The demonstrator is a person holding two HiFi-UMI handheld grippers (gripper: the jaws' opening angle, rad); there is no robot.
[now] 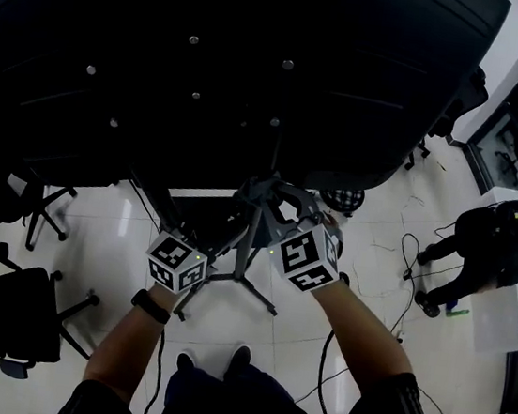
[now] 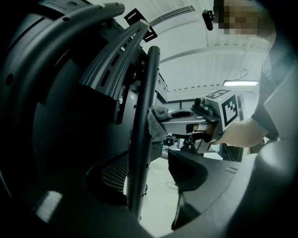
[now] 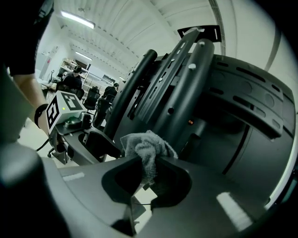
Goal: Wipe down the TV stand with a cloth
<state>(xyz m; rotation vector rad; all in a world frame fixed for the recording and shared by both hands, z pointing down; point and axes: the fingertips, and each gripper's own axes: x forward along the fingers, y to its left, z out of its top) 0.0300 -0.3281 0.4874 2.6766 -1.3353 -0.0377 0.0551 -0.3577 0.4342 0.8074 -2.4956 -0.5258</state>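
Now | right gripper pinches one cloth | left gripper gapes astride one stand pole

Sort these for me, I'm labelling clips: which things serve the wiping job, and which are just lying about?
Job: cloth, stand pole, right hand-held gripper pinching the cloth.
Lying about: chairs, person at the side.

TV stand top behind black panel

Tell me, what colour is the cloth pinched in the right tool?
The cloth is grey; the right gripper view shows it best.
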